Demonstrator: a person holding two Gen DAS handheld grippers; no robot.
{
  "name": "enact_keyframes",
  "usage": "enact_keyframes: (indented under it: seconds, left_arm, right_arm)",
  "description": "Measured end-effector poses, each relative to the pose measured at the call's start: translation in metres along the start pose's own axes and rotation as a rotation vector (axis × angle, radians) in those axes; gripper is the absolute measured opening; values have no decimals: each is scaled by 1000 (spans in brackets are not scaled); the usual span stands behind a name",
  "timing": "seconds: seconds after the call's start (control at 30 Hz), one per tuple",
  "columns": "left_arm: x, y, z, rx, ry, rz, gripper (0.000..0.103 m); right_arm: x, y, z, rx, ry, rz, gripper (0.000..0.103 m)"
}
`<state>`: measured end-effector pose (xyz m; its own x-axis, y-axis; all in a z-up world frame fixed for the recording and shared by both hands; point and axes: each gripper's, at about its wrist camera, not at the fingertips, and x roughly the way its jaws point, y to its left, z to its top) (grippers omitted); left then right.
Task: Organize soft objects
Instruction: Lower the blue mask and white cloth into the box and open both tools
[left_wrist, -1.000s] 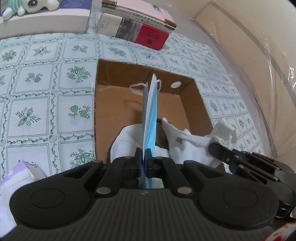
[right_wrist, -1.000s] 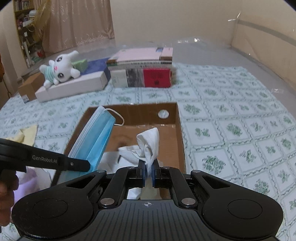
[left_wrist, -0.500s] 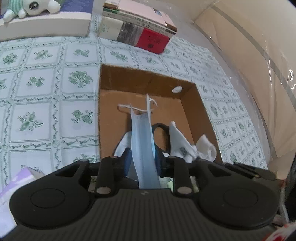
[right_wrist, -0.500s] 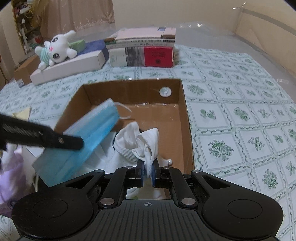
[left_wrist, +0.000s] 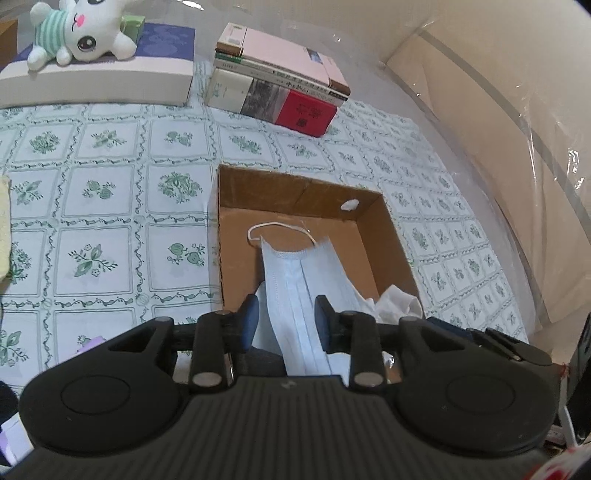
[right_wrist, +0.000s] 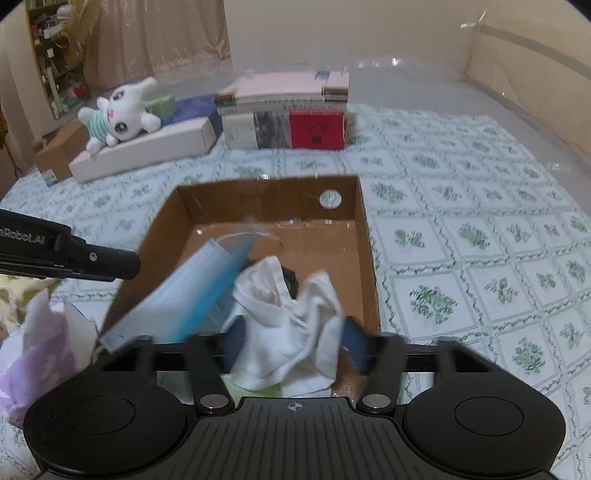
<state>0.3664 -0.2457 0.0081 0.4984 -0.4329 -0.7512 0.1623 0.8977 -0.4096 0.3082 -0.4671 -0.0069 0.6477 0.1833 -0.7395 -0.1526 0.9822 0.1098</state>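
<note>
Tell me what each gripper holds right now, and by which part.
Nothing. The left gripper is opening and the mask lies loose between its fingers; the right gripper is opening around the white cloth, pads clear.

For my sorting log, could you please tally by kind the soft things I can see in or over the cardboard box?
Blue face mask: 1
White cloth items: 1 bundle for certain; whether it is one piece or several I cannot tell
Dark item under the cloth: 1, mostly hidden
Total: 3 at least, all within the cardboard box

Both wrist views look steeply down, close over the same cardboard box (left_wrist: 384, 236) (right_wrist: 365, 258), facing the books (left_wrist: 280, 92) (right_wrist: 288, 114).
</note>
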Motion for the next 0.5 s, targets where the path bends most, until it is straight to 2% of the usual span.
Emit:
enact_keyframes:
  seconds: [0.33, 0.5]
  left_arm:
    - [-40, -6, -14, 36, -28, 5, 29]
    - [-66, -5, -32, 55, -51, 11, 36]
  right_arm:
    - [-50, 9, -1, 4, -43, -13, 61]
    - [-76, 19, -12, 3, -52, 3, 61]
